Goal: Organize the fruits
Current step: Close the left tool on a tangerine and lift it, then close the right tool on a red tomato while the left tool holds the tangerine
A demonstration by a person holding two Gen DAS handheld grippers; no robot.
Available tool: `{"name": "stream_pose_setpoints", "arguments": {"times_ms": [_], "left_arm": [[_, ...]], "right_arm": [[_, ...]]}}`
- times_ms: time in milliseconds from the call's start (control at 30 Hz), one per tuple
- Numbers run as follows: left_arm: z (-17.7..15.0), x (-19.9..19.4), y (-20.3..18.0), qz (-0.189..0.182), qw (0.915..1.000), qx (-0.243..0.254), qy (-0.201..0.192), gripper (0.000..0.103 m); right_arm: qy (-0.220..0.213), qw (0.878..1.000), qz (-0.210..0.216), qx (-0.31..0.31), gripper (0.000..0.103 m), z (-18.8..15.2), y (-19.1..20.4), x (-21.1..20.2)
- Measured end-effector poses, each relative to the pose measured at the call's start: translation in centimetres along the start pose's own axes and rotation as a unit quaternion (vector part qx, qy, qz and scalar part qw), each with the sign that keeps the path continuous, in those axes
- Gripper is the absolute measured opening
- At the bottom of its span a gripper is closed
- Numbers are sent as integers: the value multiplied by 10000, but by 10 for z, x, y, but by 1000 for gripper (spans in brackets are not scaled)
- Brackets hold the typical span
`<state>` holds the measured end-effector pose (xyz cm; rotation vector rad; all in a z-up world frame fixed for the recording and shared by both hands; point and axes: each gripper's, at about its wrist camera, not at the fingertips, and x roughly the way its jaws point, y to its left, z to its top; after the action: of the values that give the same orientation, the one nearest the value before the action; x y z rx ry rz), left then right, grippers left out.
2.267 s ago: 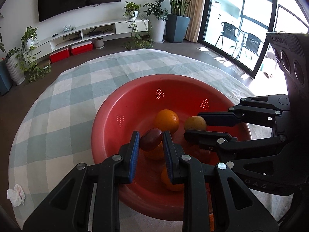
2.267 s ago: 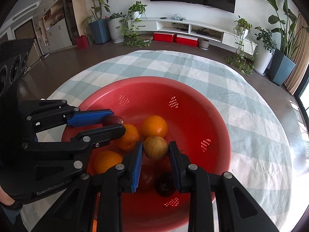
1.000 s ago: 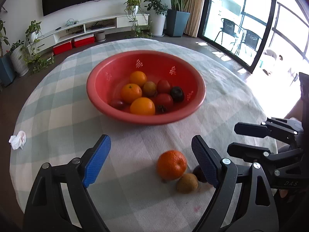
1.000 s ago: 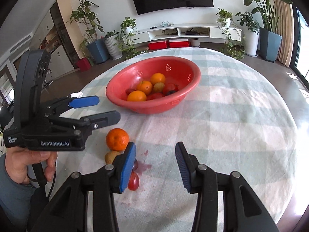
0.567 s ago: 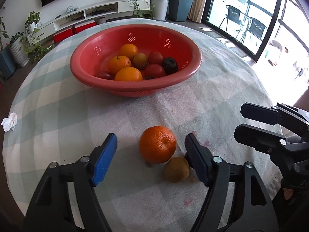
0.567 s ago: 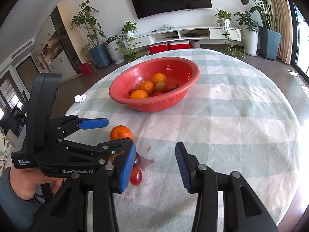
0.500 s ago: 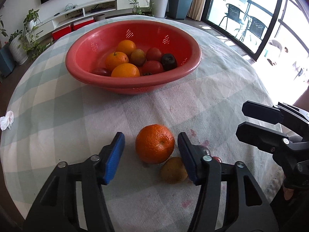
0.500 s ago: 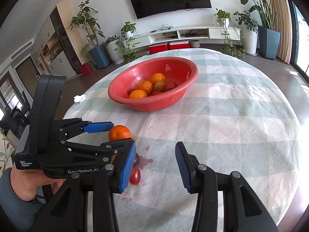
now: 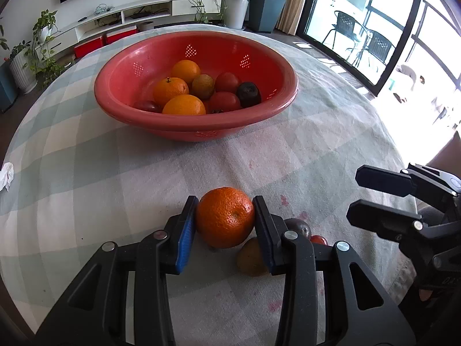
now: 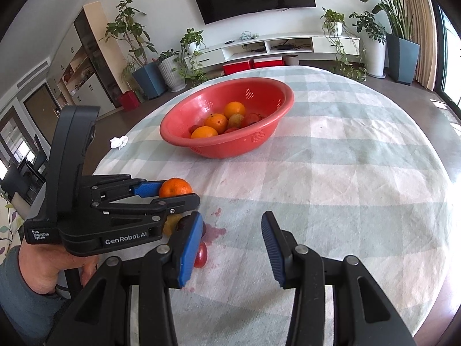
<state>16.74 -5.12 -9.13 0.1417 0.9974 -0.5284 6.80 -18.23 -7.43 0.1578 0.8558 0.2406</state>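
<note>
My left gripper (image 9: 225,216) is shut on an orange (image 9: 225,216) that rests on the checked tablecloth near the front edge; it also shows in the right wrist view (image 10: 175,188). Beside it lie a brown kiwi (image 9: 251,256), a dark plum (image 9: 299,227) and a small red tomato (image 9: 319,240). A red bowl (image 9: 253,115) further back holds several oranges, tomatoes and dark fruits. My right gripper (image 10: 232,245) is open and empty, just right of the loose fruits, with the tomato (image 10: 201,255) by its left finger.
A crumpled white tissue (image 10: 118,142) lies at the table's left edge. Reddish stains (image 10: 216,232) mark the cloth near the loose fruits. The round table's edge runs close on the near and right sides. A person's hand (image 10: 54,268) holds the left gripper.
Both grippers left the bowl and came back to the front of the table. My left gripper moved down around the orange and closed on it. The right gripper stayed open.
</note>
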Motion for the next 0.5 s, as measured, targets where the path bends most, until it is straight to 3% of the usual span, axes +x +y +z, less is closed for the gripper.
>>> {"name": "stream_pose_setpoints", "arguments": {"times_ms": [233, 500], "left_arm": [[-10, -32, 16, -81, 9990, -239, -358, 36], [-38, -58, 36, -152, 9966, -524, -623, 36]], "right_arm": [[320, 9976, -106, -612, 46, -19, 33, 11], [521, 9955, -352, -706, 41, -23, 39, 26]]}}
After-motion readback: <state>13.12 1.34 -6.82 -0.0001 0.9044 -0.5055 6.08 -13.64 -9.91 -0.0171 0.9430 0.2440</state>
